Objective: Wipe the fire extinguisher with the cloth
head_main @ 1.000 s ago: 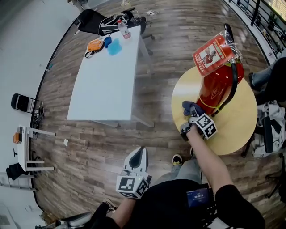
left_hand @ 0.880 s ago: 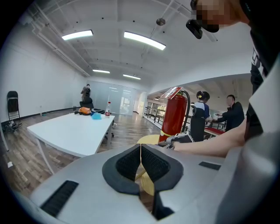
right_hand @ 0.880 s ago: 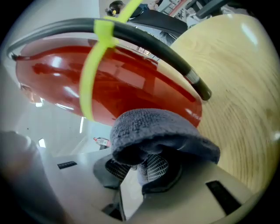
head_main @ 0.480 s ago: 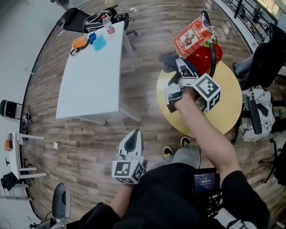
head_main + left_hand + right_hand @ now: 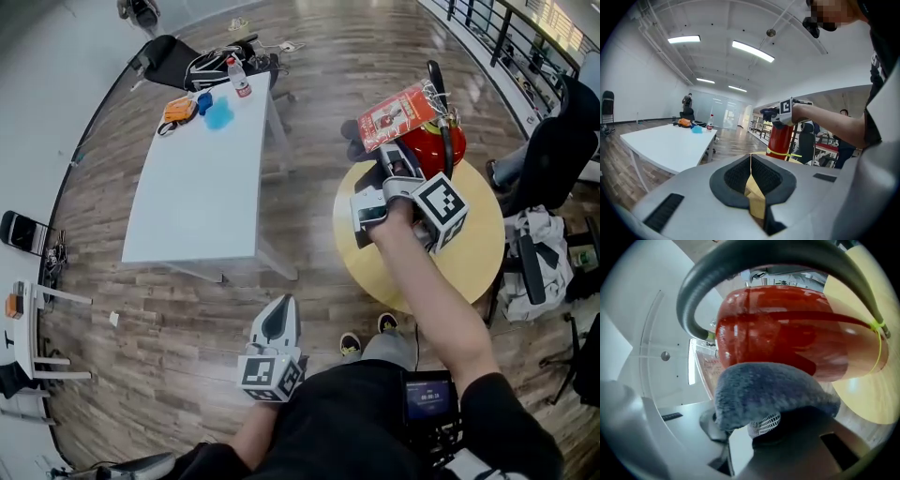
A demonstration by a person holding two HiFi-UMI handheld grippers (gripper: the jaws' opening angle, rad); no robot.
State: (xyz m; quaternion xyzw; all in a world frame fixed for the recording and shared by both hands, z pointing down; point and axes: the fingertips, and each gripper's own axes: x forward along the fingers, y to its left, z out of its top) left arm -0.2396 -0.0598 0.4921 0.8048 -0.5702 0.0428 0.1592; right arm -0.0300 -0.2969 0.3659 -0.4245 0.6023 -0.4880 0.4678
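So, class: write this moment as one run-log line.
phase: wiping | right gripper: shut on grey-blue fluffy cloth, at red fire extinguisher | left gripper: shut, empty | extinguisher: upright on round yellow table

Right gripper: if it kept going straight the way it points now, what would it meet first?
The fire extinguisher, its red body right ahead. The right gripper is shut on the cloth, which leads and looks at or nearly at the cylinder; contact is unclear.

Your right gripper [image 5: 755, 437] has its jaws clamped on a fluffy grey-blue cloth [image 5: 771, 387], which lies against the glossy red metal fire extinguisher [image 5: 787, 336]. The extinguisher's black rubber hose [image 5: 740, 258] arcs overhead, and a round pale-wood table [image 5: 876, 397] shows at right.
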